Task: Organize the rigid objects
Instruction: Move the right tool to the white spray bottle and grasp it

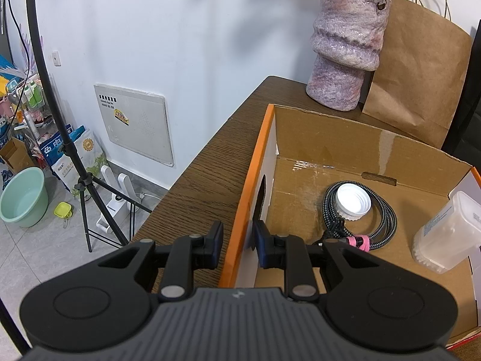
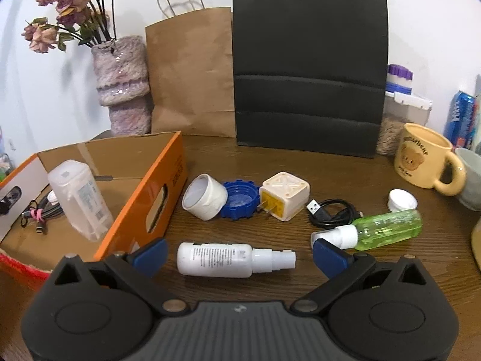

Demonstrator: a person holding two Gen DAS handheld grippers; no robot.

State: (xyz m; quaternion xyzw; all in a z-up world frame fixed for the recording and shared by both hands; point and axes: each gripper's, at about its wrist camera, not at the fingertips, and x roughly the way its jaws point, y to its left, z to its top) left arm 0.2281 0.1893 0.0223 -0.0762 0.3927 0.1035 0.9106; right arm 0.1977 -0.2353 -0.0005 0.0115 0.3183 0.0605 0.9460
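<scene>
Here, left hand-held gripper pinching box wall, right hand-held gripper spread, 2 spray bottles, perhaps 3 caps

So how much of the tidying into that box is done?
Roughly a third. Already in the cardboard box: a coiled braided cable, a white lid and a clear plastic container. The left gripper pinches the box wall; the right gripper hangs open over the white spray bottle. Left out: green bottle, charger, blue cap, black cable.
</scene>
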